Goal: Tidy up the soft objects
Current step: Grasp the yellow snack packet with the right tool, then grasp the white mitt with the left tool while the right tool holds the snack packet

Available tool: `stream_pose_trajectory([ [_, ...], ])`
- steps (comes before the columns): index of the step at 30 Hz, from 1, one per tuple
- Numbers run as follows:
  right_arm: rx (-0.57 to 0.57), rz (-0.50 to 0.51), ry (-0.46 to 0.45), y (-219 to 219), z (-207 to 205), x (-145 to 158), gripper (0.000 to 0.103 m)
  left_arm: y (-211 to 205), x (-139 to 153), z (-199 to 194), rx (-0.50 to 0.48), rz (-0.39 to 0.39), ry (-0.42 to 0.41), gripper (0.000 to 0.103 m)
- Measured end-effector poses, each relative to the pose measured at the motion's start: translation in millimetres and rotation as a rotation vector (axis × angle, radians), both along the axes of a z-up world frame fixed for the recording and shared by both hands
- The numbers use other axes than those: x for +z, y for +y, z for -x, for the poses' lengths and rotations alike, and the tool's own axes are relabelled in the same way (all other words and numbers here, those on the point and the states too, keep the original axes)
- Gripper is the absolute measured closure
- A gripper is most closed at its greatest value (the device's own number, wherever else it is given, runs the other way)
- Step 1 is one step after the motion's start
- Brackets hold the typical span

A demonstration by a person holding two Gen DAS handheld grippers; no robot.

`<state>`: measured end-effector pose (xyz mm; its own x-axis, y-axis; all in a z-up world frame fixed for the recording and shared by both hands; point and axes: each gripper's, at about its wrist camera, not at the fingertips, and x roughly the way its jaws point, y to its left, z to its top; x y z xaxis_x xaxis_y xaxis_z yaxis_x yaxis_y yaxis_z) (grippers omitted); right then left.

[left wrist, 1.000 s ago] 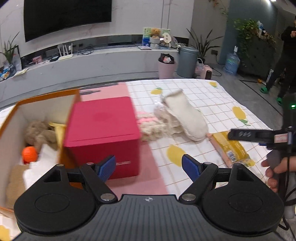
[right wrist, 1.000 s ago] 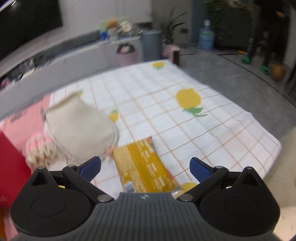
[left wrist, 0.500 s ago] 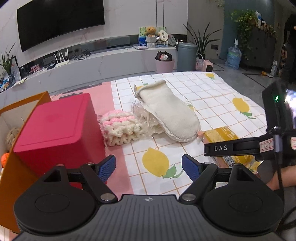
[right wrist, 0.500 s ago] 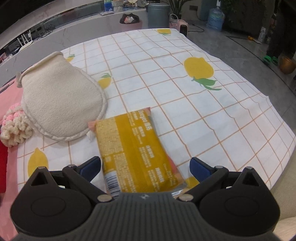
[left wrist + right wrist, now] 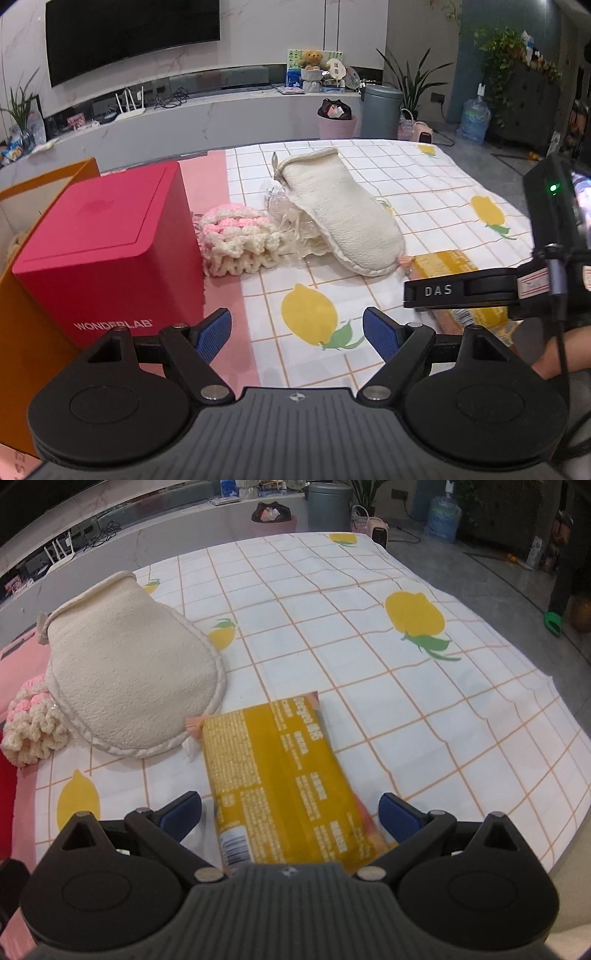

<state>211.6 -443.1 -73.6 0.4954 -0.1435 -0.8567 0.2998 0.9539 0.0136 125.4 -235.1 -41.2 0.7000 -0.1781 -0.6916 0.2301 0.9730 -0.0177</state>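
Tabletop [image 5: 369,657] under lemon-print checked cloth; living room behind, bins and plants. Cream mitt [image 5: 129,679] overlaps pink-white knit piece [image 5: 236,240], red box [image 5: 107,251] just beside. Yellow packet [image 5: 280,775] lies between right gripper [image 5: 290,812] fingers, spread wide. Left gripper [image 5: 297,332] fingers spread, empty. Cloth's right edge bare.

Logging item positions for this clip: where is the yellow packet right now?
The yellow packet lies flat on the lemon-print tablecloth, between the right gripper's open fingers, its far corner touching the cream mitt.
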Motion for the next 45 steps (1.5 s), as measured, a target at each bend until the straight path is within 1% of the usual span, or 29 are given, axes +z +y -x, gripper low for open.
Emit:
stream_pose_trajectory([
  [3, 0.013, -0.007, -0.013, -0.9, 0.3, -0.1, 0.005, 0.6, 1.3, 3.0, 0.002, 0.007, -0.003, 0.008],
  [5, 0.02, 0.015, -0.019, -0.3, 0.9, 1.0, 0.015, 1.7, 1.7, 4.1, -0.003, 0.021, 0.007, 0.008],
  [7, 0.036, 0.017, -0.026, 0.4, 1.8, 3.1, 0.02, 2.0, 1.1, 4.5, -0.008, 0.029, 0.02, 0.008],
  [9, 0.04, 0.017, -0.024, 0.9, 2.5, 4.1, 0.023, 2.6, 0.5, 6.0, 0.0, 0.028, 0.023, 0.008],
  [11, 0.049, 0.03, -0.02, 2.1, 3.3, 4.8, 0.031, 4.7, -0.1, 8.6, 0.001, 0.022, 0.025, 0.008],
  [13, 0.056, 0.022, -0.016, 2.2, 4.9, 7.4, 0.037, 9.0, 0.0, 12.3, 0.008, 0.017, 0.025, 0.008],
  [18, 0.112, 0.004, 0.008, 10.1, 15.9, 10.4, 0.04, 19.8, -0.5, 17.4, 0.033, 0.015, 0.029, 0.008],
  [20, 0.126, -0.01, 0.008, 12.2, 20.2, 12.7, 0.044, 22.4, -1.5, 16.1, 0.042, 0.02, 0.035, 0.008],
  [22, 0.111, -0.032, 0.0, 10.5, 23.0, 15.7, 0.045, 23.4, -2.8, 13.3, 0.033, 0.02, 0.041, 0.008],
  [24, 0.092, -0.043, -0.005, 7.8, 24.8, 18.1, 0.046, 25.1, -4.9, 10.6, 0.003, 0.019, 0.04, 0.008],
  [26, 0.07, -0.05, -0.01, 4.6, 26.0, 19.7, 0.047, 26.4, -9.4, 7.4, -0.005, 0.03, 0.041, 0.008],
  [29, 0.06, -0.066, -0.026, 0.3, 23.4, 22.0, 0.047, 25.3, -14.8, 1.3, 0.001, 0.075, 0.049, 0.008],
  [31, 0.053, -0.07, -0.036, -2.8, 21.5, 24.4, 0.047, 20.2, -18.1, -2.5, -0.014, 0.104, 0.039, 0.008],
  [32, 0.048, -0.069, -0.042, -4.1, 21.1, 25.7, 0.047, 16.6, -19.7, -3.4, -0.023, 0.113, 0.019, 0.008],
  [35, 0.033, -0.067, -0.049, -8.4, 21.2, 27.2, 0.047, 5.3, -25.1, -6.3, -0.056, 0.128, -0.081, 0.008],
  [37, 0.03, -0.061, -0.047, -9.9, 21.9, 26.9, 0.047, -3.5, -31.0, -12.5, -0.082, 0.143, -0.12, 0.008],
  [41, 0.032, -0.054, -0.053, -11.7, 20.9, 26.8, 0.047, -16.9, -41.4, -31.8, -0.099, 0.2, -0.117, 0.009],
  [43, 0.018, -0.074, -0.059, -14.2, 19.3, 25.9, 0.047, -21.2, -47.3, -43.2, -0.088, 0.241, -0.104, 0.016],
  [44, -0.01, -0.085, -0.07, -16.7, 19.5, 26.1, 0.047, -22.2, -51.1, -49.4, -0.08, 0.262, -0.087, 0.019],
  [45, -0.032, -0.092, -0.076, -18.9, 19.5, 26.3, 0.047, -23.1, -54.8, -55.3, -0.07, 0.275, -0.069, 0.02],
])
